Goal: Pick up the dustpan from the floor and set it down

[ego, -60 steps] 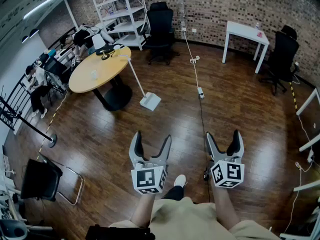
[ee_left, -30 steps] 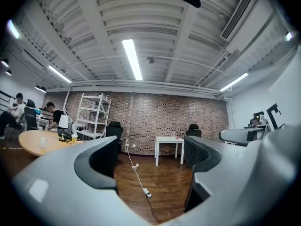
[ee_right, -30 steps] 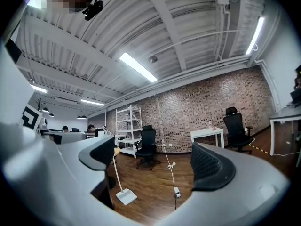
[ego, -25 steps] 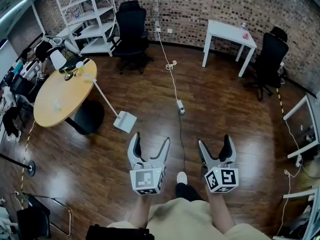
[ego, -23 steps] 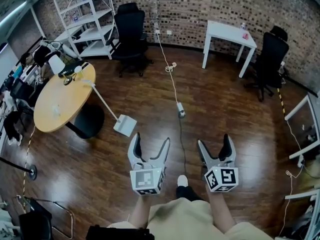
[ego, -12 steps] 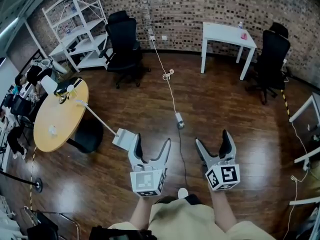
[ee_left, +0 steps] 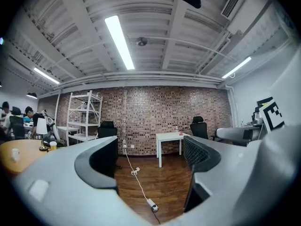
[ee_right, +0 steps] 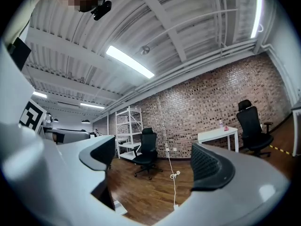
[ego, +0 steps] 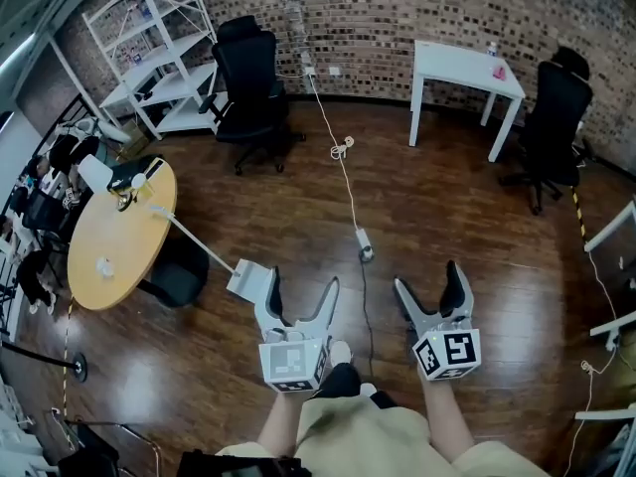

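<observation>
The white dustpan [ego: 246,280] stands on the wooden floor, its long handle [ego: 189,243] leaning up to the round table. In the head view my left gripper [ego: 300,286] hovers just right of the pan, open and empty. My right gripper [ego: 427,281] is farther right, also open with nothing between its jaws. The left gripper view looks along the open left gripper [ee_left: 150,171] at the brick wall; the dustpan is not in it. In the right gripper view a white corner [ee_right: 118,206], probably the pan, peeks out low behind the left jaw of the open right gripper [ee_right: 153,173].
A round wooden table [ego: 111,241] with small items stands at the left, with people beyond it. A white cable and power strip [ego: 365,245] run across the floor between the grippers. A black office chair [ego: 248,76], white shelves [ego: 149,43], a white desk [ego: 465,66] and another chair [ego: 556,117] line the brick wall.
The person has walked toward the table, so the dustpan now lies close to the left gripper's left jaw. Both grippers stay open, held the same way.
</observation>
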Demonstrator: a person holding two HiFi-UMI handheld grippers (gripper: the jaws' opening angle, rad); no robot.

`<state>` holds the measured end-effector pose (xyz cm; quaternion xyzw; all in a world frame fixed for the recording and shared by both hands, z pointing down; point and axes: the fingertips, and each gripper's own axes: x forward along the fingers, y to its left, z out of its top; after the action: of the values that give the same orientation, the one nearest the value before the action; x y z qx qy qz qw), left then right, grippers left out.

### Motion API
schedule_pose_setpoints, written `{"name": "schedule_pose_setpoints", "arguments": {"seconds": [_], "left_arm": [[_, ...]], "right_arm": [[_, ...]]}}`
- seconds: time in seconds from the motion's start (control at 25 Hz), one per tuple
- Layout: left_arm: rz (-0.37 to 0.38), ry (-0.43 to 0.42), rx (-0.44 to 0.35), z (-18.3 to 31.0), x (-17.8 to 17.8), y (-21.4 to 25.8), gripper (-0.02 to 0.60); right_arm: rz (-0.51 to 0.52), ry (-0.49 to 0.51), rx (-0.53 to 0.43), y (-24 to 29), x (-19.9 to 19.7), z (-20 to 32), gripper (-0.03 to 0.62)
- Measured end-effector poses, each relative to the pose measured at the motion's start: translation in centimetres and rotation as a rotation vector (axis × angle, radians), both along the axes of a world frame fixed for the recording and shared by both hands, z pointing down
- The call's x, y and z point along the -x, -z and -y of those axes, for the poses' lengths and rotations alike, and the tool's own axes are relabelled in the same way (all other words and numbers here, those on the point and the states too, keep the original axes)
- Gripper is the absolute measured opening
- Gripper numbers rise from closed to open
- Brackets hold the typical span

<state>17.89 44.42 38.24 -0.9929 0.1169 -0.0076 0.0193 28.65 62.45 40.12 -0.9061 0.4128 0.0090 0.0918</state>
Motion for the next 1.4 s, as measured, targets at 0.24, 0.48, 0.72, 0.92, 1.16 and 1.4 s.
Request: {"name": "schedule_pose_setpoints", "arguments": {"seconds": [0.24,0.48,0.72,0.92,1.16,1.4], "left_arm": [[-0.005,-0.002,0.085,5.6,-3.9,-0.6,0.414],[-0.052,-0.008,0.079,11.0,-7.4,1.2,0.413],[-0.039,0.109,0.119,19.7,-6.7,-0.1,0.411],[-0.029,0.182,0.135,24.0,-5.2,-1.1,0.411],[-0.051,0.325,0.139,28.7,-2.2,-1.3,0.41],[-0.067,0.5,0.132,34.8,0.9,-1.1,0.408]], "right_arm": [[0.0,0.014,0.019,-0.1,-3.4,5.8,0.491],[-0.02,0.04,0.009,1.4,-7.2,12.5,0.492],[-0.037,0.148,0.026,1.9,-7.8,20.6,0.491],[-0.008,0.205,0.042,0.8,-7.9,25.1,0.488],[-0.016,0.378,0.053,1.1,-6.7,33.4,0.486],[-0.008,0.598,0.061,0.5,-4.6,43.5,0.486]]}}
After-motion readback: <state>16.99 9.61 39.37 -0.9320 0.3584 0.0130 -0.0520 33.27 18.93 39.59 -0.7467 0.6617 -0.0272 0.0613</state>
